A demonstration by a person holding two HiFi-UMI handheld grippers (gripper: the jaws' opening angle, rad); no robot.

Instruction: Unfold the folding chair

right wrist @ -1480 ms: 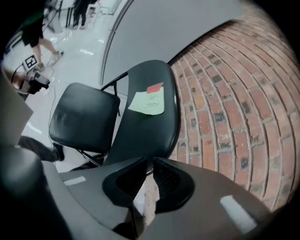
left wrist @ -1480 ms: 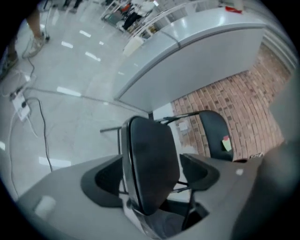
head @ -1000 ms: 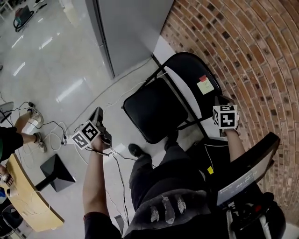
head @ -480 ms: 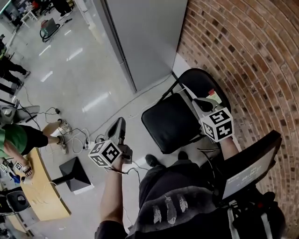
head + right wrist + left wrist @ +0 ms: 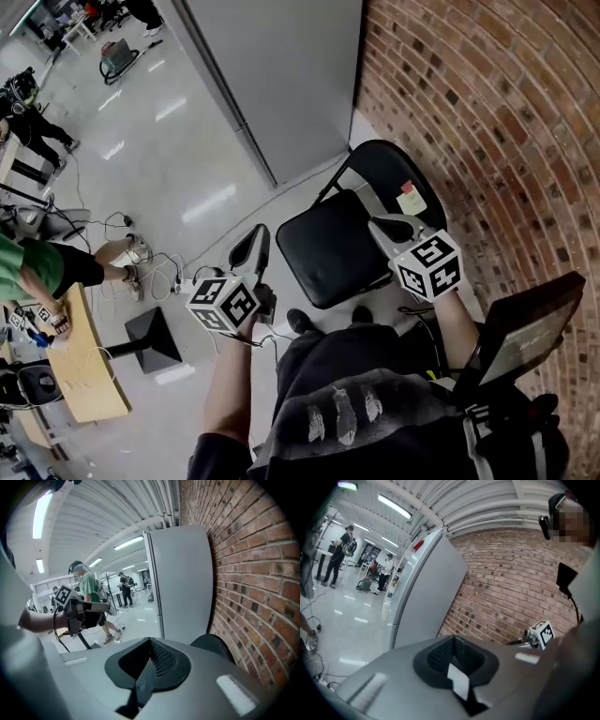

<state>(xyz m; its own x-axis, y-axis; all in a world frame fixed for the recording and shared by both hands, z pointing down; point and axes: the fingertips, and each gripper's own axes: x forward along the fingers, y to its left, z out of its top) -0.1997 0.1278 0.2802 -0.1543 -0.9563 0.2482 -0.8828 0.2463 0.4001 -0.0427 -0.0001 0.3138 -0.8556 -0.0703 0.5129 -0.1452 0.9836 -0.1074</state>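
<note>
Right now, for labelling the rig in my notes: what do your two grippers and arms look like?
The left gripper and right gripper are grey, with dark textured pads set in the jaws. Each carries a white cube printed with black square markers. The forearms are bare; the clothing is dark.

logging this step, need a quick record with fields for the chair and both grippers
chair: black metal folding chair, unfolded, seat down, beside red brick wall
note: yellow sticky note on backrest
left gripper: shut, empty, off the chair
right gripper: shut, empty, off the chair
</note>
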